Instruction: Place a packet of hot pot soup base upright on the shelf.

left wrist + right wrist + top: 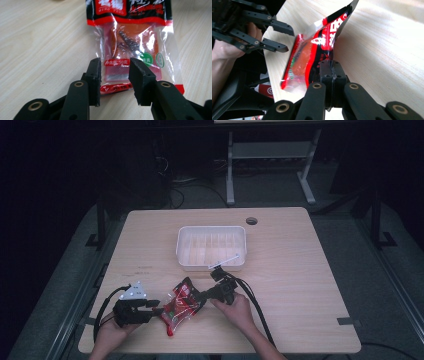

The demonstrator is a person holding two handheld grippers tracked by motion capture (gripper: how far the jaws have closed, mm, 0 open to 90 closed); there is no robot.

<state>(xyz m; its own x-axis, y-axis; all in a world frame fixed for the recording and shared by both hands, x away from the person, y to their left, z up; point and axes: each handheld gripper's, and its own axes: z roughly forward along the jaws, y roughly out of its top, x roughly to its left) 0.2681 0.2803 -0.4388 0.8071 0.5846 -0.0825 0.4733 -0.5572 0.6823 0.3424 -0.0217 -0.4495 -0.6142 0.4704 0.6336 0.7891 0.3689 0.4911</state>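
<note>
Packet axis: red snack packet (pixel 181 306) runs 1 to 7 o'clock on worktop (pixel 280 310)
Right tongs (pixel 332 65): clamped tight on packet's 3 o'clock edge
Left tongs (pixel 114 71): parted, nothing gripped, packet end between jaws
Tray (pixel 211 248): 12 o'clock, near

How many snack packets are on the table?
1. The red snack packet lies near the table's front edge, between the grippers, in front of the white tray. None seem hidden.

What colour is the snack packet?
Red and black with clear parts, the snack packet shows best in the left gripper view.
</note>
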